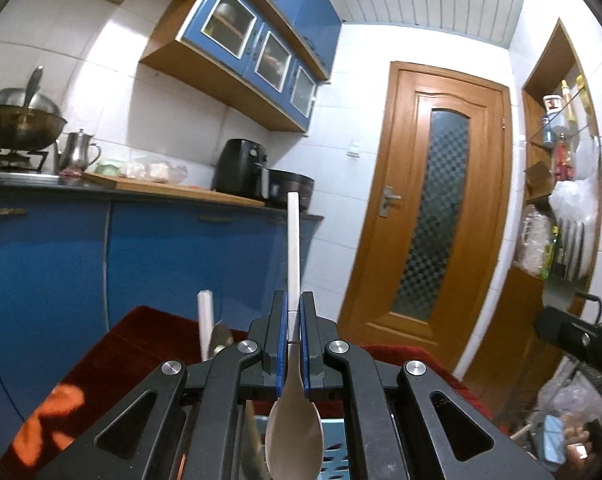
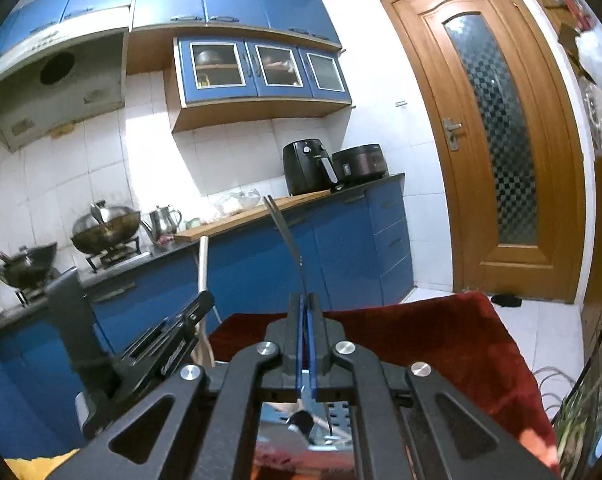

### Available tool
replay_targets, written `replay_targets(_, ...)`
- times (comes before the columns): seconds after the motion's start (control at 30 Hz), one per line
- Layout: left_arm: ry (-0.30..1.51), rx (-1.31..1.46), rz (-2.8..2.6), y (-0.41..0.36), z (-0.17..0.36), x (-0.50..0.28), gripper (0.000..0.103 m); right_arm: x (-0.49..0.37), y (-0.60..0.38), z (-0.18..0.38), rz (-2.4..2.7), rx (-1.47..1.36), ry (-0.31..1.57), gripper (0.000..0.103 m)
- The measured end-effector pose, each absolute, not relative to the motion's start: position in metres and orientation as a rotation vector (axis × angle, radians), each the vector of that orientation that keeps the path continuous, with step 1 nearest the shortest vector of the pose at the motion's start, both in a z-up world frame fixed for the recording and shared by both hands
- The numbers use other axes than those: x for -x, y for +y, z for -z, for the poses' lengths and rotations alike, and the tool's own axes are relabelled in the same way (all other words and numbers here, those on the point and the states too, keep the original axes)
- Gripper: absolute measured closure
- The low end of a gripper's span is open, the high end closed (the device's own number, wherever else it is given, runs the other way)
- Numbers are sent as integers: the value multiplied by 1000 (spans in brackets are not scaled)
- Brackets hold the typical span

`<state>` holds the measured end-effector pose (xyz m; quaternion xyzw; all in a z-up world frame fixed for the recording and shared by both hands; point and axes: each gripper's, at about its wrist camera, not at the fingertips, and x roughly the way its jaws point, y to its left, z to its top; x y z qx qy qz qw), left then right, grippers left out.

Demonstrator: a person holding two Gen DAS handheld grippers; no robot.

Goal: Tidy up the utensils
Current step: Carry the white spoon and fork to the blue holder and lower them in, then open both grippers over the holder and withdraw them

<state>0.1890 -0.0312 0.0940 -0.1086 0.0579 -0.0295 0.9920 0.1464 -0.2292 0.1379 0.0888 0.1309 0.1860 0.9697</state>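
Strong fisheye distortion in both views: black vignette at corners, door (image 1: 429,200) and cabinets (image 2: 261,68) bowed toward the edges. Cool, bluish indoor light, moderately bright. Overexposed patch on wall tiles (image 1: 113,52) beside the cabinets in the left view; similar blown-out patch on tiles below the cabinets in the right view. Soft shadow under the cabinets. Orange sunlit blotch on red cloth (image 1: 53,420), lower left. Specular glints on kettle (image 1: 79,152) and wok (image 2: 105,228). Near parts at bottom soft, slightly out of focus; spoon (image 1: 294,432) bowl blurred. Right margins smeared, clutter there indistinct.
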Motion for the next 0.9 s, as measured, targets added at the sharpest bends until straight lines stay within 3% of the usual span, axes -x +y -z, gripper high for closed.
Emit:
replay_targets(0.43,182,221,93,-26,-65,-184,97,-173,-214,-91,-409,-120,423,100)
replay_targets(0.5,197,231,109,-25,-64,-183,97,-171,-214,-89,-421,-123,437,94)
replay_targets(0.9,253,193,143,-27,-73,-162,94,-151,-223,-102,-434,-193,405,86)
